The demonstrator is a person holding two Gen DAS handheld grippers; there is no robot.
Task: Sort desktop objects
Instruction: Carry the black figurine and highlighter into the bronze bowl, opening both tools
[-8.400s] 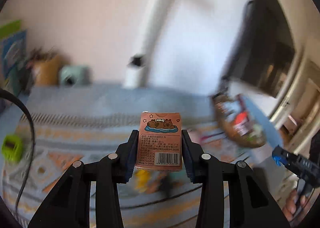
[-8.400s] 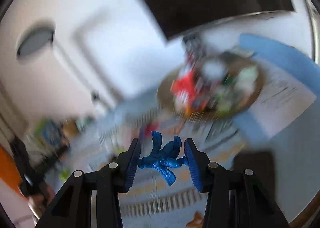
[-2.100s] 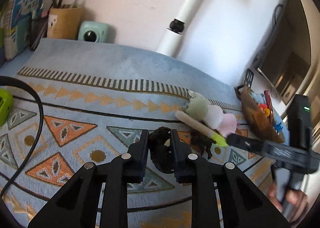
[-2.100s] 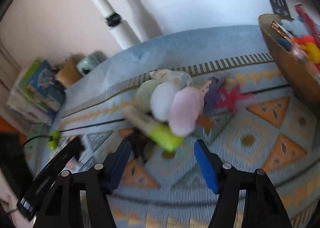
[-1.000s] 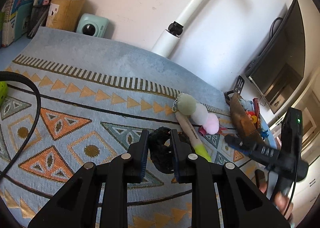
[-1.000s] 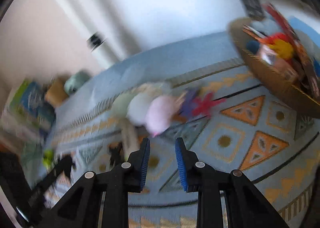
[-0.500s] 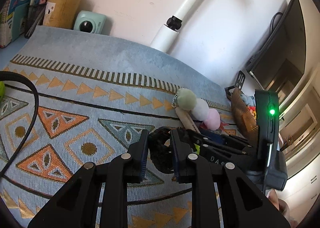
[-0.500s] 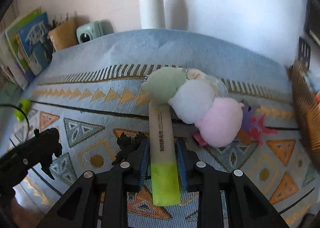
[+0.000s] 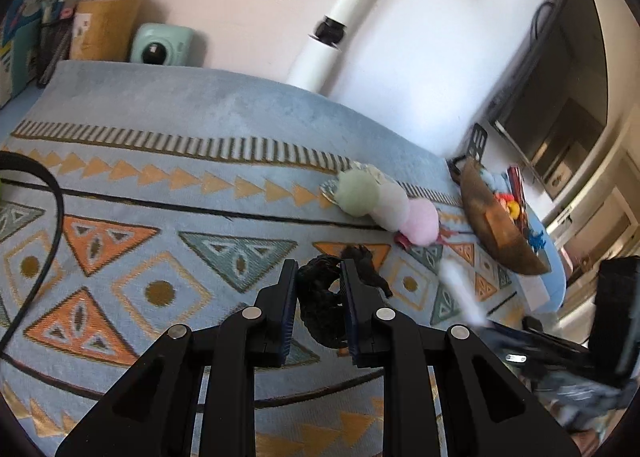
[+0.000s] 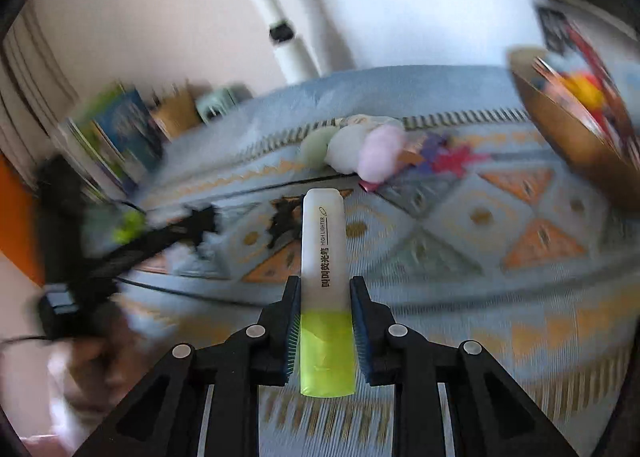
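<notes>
Motion is blurring most of the right wrist view: the patterned surface [image 10: 460, 217] and wooden bowl [image 10: 568, 137] are smearing. The right gripper [image 10: 325, 313], its fingers clamping a highlighter [image 10: 325, 277], white-bodied with a yellow-green cap, is lifting clear. The left gripper [image 9: 319, 297], fingers clamping a dark bracelet [image 9: 320, 305], is partly hiding it.
</notes>
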